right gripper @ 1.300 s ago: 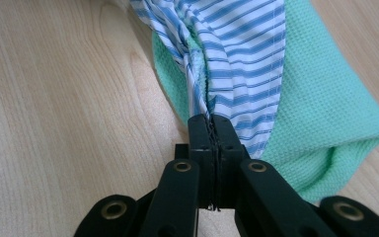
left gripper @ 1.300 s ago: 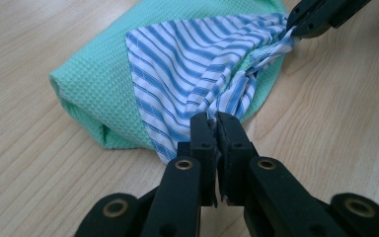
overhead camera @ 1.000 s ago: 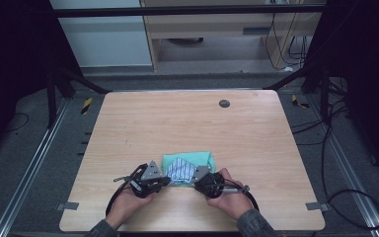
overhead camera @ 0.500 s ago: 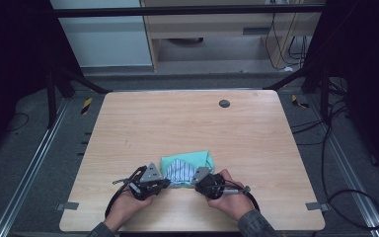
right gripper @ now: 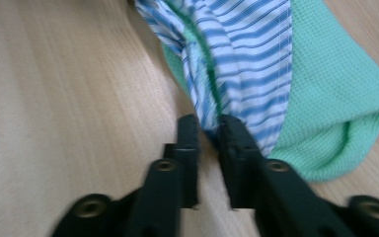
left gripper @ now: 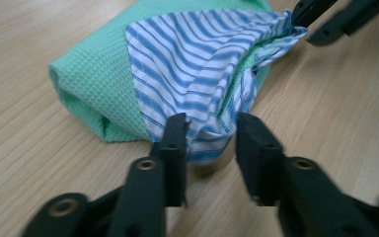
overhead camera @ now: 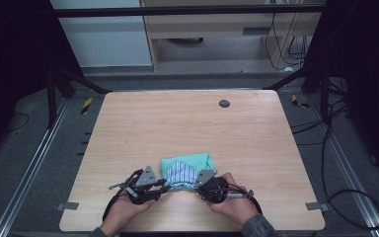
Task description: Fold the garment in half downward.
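With both tools' jaws just opening, the left tool (left gripper: pixel 209 140) slack around and the right tool (right gripper: pixel 208 129) barely parted on the blue-striped, green waffle-weave folded cloth (overhead camera: pixel 186 169) at the wooden table's (overhead camera: pixel 187 123) near edge, snagged corners could drag the fold apart.

Green cloth (left gripper: pixel 86 84), blue-striped white lining (left gripper: pixel 197 64)

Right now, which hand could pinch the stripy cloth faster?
Probably right. Both have just been opening, striped cloth between the jaws; the right gripper has the narrower gap to shut than the left gripper.
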{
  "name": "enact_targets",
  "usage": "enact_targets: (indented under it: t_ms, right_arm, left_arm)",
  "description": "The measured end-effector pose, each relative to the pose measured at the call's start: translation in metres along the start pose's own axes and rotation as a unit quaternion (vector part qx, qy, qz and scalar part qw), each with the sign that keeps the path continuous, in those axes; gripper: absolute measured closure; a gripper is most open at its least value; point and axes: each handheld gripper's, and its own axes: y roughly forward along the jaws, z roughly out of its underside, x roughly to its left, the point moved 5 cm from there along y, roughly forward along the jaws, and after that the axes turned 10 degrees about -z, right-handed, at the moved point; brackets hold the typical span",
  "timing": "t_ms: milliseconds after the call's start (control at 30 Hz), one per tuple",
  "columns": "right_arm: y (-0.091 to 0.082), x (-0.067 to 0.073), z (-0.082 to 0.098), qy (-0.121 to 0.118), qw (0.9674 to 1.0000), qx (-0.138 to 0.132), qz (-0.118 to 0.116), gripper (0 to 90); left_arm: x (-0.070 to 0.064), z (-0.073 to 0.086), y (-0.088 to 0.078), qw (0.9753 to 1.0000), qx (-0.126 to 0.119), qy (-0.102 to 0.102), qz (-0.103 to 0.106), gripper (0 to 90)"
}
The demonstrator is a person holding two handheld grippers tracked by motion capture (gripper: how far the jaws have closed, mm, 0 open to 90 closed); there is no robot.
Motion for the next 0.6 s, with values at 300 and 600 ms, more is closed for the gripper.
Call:
enact_targets:
  t_ms: [300, 600]
  right_arm:
    - [-0.027, -0.008, 0.027, 0.035, 0.9989, -0.018, 0.025, 39.4]
    - [-0.039, -0.042, 0.053, 0.107, 0.9905, -0.034, 0.079, 15.9]
  left_arm:
    - [0.014, 0.001, -0.021, 0.9994, -0.002, -0.024, -0.024, 26.6]
    - [0.028, 0.007, -0.015, 0.9981, 0.031, -0.038, -0.037, 10.2]
